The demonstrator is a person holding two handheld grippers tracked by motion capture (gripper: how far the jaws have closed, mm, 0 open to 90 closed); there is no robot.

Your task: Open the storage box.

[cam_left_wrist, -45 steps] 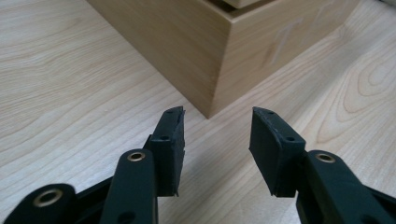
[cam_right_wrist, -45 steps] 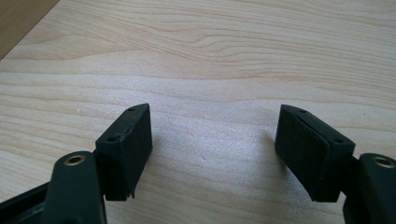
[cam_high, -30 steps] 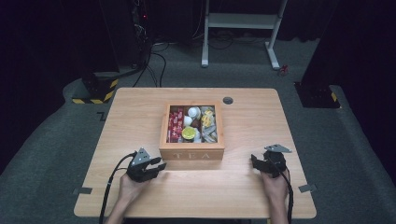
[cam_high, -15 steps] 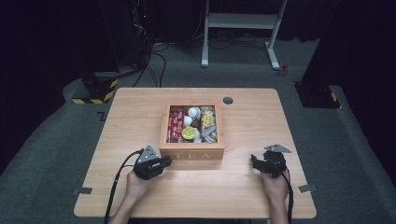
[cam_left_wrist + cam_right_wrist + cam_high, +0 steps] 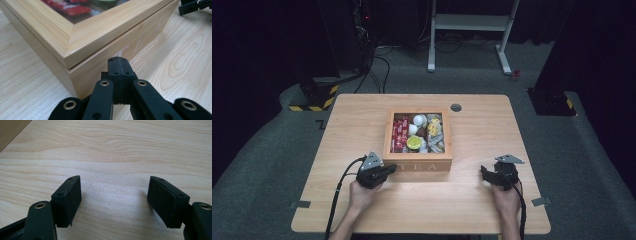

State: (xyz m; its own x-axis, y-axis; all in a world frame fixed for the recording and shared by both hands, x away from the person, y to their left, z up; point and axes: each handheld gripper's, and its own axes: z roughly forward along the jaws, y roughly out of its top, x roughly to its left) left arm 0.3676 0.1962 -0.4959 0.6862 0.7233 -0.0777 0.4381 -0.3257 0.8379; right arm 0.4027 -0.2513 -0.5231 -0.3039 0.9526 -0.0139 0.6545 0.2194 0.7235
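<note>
From the high view, a wooden tea box (image 5: 418,145) sits near the middle of the table (image 5: 337,130), its lid a wooden frame around a clear pane through which red packets (image 5: 400,134), white pieces and a yellow round item (image 5: 414,142) can be seen in separate compartments. The left gripper (image 5: 388,169) lies at the box's front left corner, its tips just beside the front wall, while the right gripper (image 5: 485,173) rests well apart on bare wood to the right of the box. The left gripper view adds what the overhead picture is too small to settle: the two black pads meet flat against each other with nothing between them, having just been closing, and they point at the box's front corner (image 5: 72,67), just below the thin seam between lid and body (the pale letters on the front wall show here as well). Whether the tips touch the wood cannot be told. That view also catches the other gripper far off at its upper right. In the right gripper view, the right gripper (image 5: 113,198) stands wide apart over plain table grain, holding nothing.
</note>
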